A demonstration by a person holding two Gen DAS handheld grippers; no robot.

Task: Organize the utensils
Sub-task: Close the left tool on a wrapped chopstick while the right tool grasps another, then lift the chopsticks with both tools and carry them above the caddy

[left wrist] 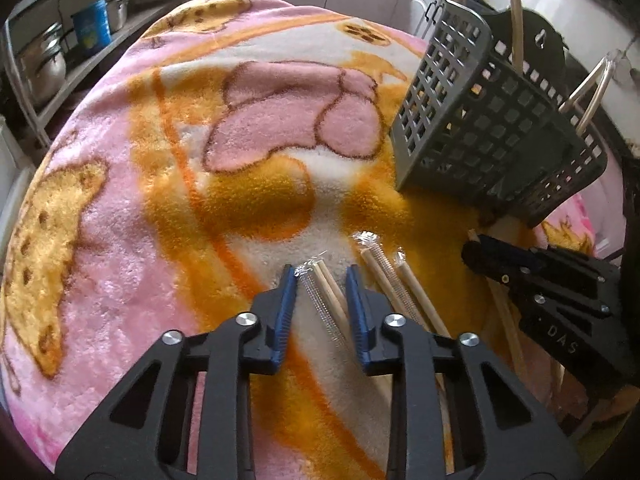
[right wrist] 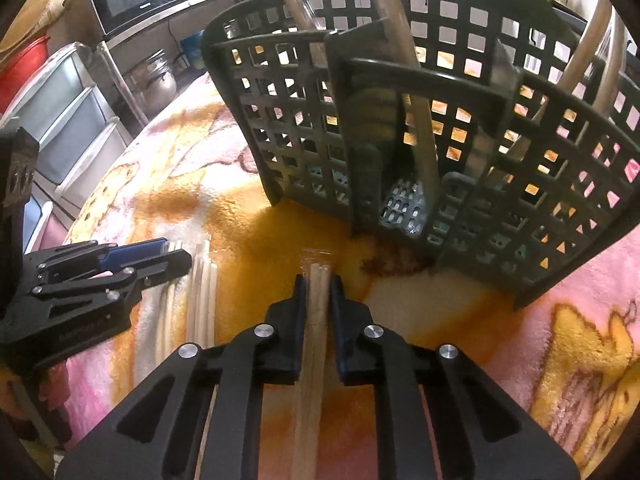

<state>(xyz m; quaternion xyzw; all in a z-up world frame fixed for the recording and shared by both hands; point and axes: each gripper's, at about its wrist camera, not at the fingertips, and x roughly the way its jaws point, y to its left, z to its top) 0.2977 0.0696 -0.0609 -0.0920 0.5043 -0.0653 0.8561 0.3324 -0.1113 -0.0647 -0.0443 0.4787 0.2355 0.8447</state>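
Gripping wrapped chopsticks, right gripper, grey basket near

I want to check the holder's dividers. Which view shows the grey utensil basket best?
The right wrist view: the grey utensil basket fills the frame, its inner compartments facing the camera. The left wrist view catches the same basket only from outside, at the right edge.

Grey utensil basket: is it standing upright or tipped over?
Upright, open end up. The grey basket rests on its base on the blanket, and long utensil handles stick up out of its compartments.
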